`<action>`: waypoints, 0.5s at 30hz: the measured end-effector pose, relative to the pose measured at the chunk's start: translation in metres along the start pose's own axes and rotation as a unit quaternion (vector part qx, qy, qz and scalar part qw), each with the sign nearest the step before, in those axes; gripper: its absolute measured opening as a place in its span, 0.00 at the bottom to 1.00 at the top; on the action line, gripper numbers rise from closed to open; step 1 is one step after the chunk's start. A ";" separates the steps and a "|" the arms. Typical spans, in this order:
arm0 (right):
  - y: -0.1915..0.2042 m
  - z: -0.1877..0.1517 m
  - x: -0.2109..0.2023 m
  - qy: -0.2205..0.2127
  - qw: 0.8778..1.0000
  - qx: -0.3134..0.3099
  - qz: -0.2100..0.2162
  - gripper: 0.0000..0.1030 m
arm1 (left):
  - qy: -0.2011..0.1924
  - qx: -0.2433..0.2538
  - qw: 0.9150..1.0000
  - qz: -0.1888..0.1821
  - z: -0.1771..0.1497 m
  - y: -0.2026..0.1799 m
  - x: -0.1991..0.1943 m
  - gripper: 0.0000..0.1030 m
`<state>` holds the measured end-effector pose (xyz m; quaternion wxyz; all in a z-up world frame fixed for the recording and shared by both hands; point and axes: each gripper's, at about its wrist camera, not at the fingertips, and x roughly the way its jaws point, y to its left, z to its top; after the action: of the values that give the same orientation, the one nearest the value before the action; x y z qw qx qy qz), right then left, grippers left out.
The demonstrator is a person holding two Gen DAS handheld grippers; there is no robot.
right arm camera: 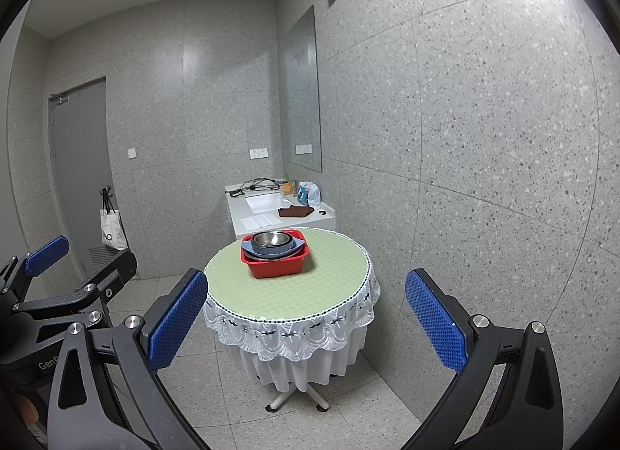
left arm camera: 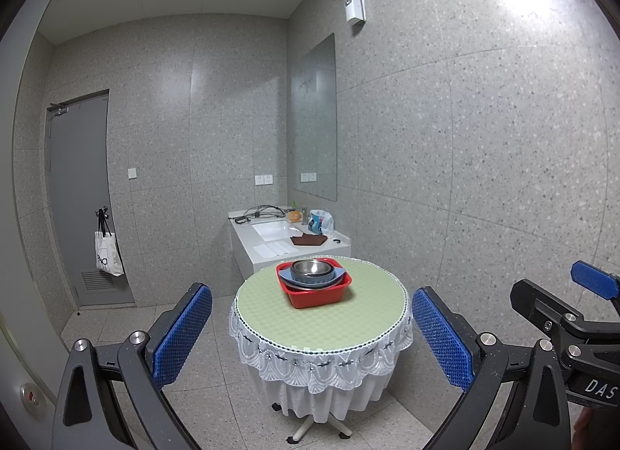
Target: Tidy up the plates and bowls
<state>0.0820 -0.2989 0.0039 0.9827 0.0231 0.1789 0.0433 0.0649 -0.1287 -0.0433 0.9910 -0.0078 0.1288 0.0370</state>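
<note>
A red square basin (left arm camera: 320,296) (right arm camera: 279,265) stands on a round table (left arm camera: 348,326) (right arm camera: 333,279) with a green top and white lace cloth. Stacked in the basin are a blue plate (left arm camera: 341,272) (right arm camera: 299,244) and a steel bowl (left arm camera: 311,268) (right arm camera: 271,239) on top, with other dishes under it. My left gripper (left arm camera: 312,334) is open and empty, well short of the table. My right gripper (right arm camera: 306,320) is open and empty, also short of the table. Each gripper shows at the edge of the other's view: the right gripper (left arm camera: 593,279) and the left gripper (right arm camera: 46,254).
A white sink counter (left arm camera: 286,246) (right arm camera: 271,213) stands behind the table with cables, a brown cloth (left arm camera: 308,241), a plastic bag and bottles. A mirror (left arm camera: 314,117) hangs on the right wall. A grey door (left arm camera: 77,194) with a tote bag (left arm camera: 108,256) is at the left.
</note>
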 end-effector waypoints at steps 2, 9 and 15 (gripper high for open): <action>0.000 0.000 0.000 0.000 1.000 0.000 0.000 1.00 | -0.001 0.000 1.000 0.000 0.000 0.000 0.000 0.99; 0.000 0.000 0.000 0.000 1.000 0.000 0.000 1.00 | -0.001 -0.001 1.000 0.000 -0.001 -0.001 -0.003 0.99; 0.000 0.000 0.001 0.000 1.000 -0.001 0.000 1.00 | -0.001 -0.001 1.000 0.001 -0.001 -0.001 -0.004 0.99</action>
<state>0.0829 -0.2985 0.0033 0.9826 0.0223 0.1791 0.0435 0.0609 -0.1303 -0.0434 0.9910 -0.0086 0.1280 0.0382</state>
